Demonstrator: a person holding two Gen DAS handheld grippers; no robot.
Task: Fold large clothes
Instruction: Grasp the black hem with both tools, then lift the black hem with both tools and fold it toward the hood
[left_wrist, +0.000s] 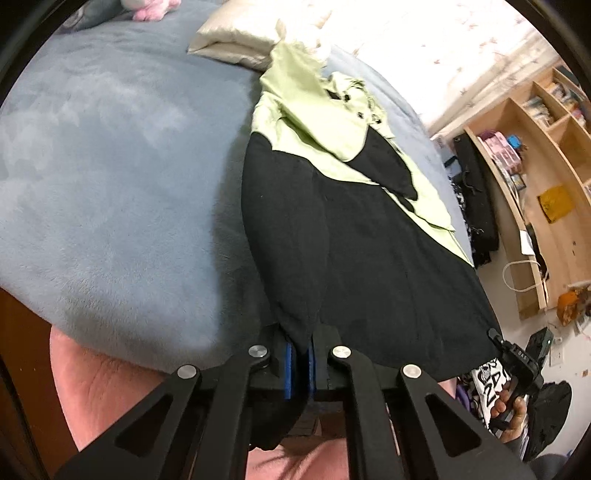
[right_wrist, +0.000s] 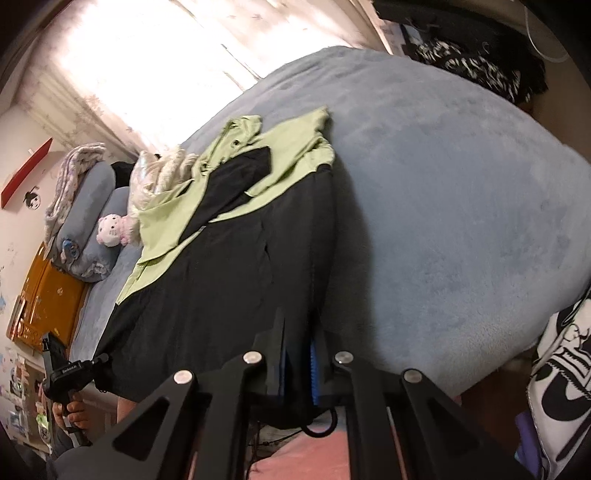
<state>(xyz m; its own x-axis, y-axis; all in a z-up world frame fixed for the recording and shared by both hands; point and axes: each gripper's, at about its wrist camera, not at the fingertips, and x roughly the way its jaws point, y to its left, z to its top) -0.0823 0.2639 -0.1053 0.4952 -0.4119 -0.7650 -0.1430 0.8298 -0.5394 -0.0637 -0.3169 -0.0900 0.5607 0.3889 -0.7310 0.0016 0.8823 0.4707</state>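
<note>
One big bed with a soft, fuzzy blue-grey blanket (left_wrist: 110, 166) (right_wrist: 443, 184) fills most of both views. One large black and light green garment (left_wrist: 351, 240) (right_wrist: 221, 258) lies stretched out long on the blanket, with the black part near the bed's edge and the green part farther up the bed. The green part is bunched and folded over itself, with a black piece lying on top of it.

One tall light wooden bookshelf (left_wrist: 535, 147) with many open boxes stands beside the bed. Two rolled blue-grey pillows (right_wrist: 92, 221) sit at the head of the bed. One shiny cream pillow (left_wrist: 236, 37) lies near the green end of the garment. One small pink and white stuffed toy (right_wrist: 112, 229) rests by the pillows.

Two black tongs are at the near black edge of the garment, one at each corner. The left gripper (left_wrist: 300, 365) has its blue pads pressed nearly together with the black cloth pinched between them. The right gripper (right_wrist: 298, 369) is squeezed on the black cloth the same way.
</note>
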